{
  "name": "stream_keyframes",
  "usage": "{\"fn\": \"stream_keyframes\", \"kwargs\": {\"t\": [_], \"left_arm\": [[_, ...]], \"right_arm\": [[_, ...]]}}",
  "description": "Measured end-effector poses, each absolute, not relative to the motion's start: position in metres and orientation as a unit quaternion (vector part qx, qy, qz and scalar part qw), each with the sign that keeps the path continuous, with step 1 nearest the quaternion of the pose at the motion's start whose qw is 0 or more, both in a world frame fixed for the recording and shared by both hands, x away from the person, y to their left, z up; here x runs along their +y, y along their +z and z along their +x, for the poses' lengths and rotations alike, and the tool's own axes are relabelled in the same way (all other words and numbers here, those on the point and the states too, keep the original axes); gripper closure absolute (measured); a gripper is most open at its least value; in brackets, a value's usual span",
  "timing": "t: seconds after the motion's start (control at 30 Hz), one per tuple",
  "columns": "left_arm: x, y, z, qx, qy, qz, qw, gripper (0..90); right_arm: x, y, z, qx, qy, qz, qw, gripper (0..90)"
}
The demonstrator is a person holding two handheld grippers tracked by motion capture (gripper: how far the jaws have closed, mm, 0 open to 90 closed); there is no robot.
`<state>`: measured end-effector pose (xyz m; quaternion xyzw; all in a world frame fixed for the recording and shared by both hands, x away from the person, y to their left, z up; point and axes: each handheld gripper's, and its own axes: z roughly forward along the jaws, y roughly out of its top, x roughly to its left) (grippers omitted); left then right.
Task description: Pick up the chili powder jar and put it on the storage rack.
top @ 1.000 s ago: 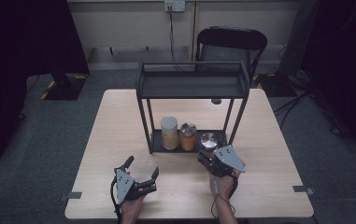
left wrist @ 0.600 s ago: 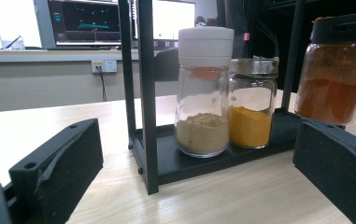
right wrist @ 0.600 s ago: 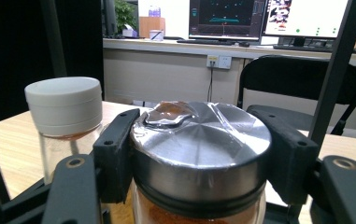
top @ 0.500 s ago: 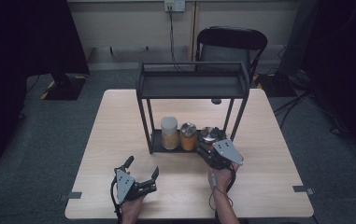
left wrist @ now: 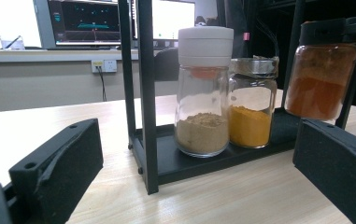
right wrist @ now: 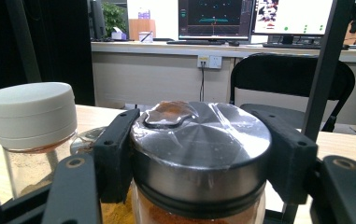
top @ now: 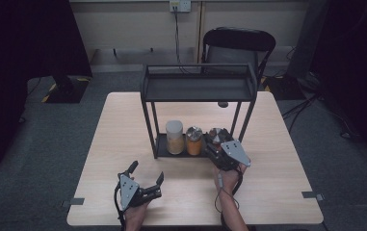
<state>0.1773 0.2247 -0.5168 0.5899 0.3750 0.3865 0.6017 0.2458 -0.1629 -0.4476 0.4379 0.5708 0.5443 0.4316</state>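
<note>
A black metal rack [top: 198, 89] stands on the wooden table [top: 123, 125]. Its low shelf carries a white-lidded jar of tan powder [top: 174, 137] [left wrist: 203, 93] and a jar of yellow powder [top: 194, 140] [left wrist: 252, 107]. To their right, my right gripper [top: 215, 143] [right wrist: 201, 145] is shut on the metal lid of a jar of red-orange powder [top: 216, 134] [right wrist: 203, 126] [left wrist: 323, 74]. This jar sits a little higher than its neighbours. My left gripper [top: 147, 172] [left wrist: 196, 170] rests open near the table's front edge, facing the rack, with nothing between its jaws.
A black folding chair [top: 239, 45] stands behind the table. The rack's right front post [right wrist: 323, 70] rises close beside the held jar. Bare tabletop lies left and right of the rack. A wall socket [top: 180, 6] is at the back.
My right gripper has carried the red-orange jar a little away from me, in under the rack beside the yellow jar. The left gripper has stayed put.
</note>
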Motion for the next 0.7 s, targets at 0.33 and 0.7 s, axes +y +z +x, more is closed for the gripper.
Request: {"fn": "stream_keyframes", "kwargs": {"t": [0.33,0.7], "left_arm": [[0.225,-0.517,0.177,0.375,0.386,0.59,0.602,1.0],[0.225,-0.517,0.177,0.375,0.386,0.589,0.602,1.0]], "right_arm": [[-0.16,-0.449,0.253,0.569,0.539,0.443,0.435,35.2],[-0.159,-0.452,0.258,0.565,0.537,0.45,0.436,35.2]]}}
